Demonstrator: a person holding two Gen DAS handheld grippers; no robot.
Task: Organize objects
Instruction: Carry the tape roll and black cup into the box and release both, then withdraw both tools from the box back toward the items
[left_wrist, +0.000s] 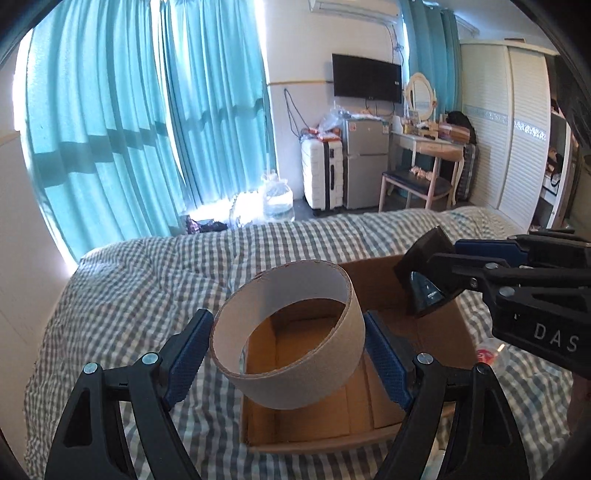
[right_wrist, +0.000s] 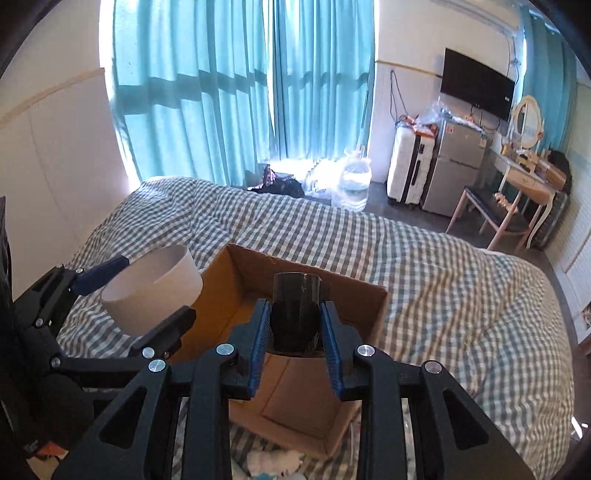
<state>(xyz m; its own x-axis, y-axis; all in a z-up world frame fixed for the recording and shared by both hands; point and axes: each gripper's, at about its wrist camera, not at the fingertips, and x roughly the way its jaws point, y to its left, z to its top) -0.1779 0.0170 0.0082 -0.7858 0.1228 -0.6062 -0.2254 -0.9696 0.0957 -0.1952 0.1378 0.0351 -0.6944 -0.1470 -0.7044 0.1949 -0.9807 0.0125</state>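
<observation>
Two grippers over cardboard box (left_wrist: 436, 325), left gripper (left_wrist: 288, 345) clamping paper ring (left_wrist: 295, 373), right gripper (right_wrist: 295, 328) clamping black roll (right_wrist: 295, 317)

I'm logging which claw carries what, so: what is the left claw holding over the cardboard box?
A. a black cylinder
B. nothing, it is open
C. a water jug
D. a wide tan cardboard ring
D: the left claw has its blue pads pressed on either side of the wide tan cardboard ring above the cardboard box, while the right claw grips the black cylinder.
</observation>
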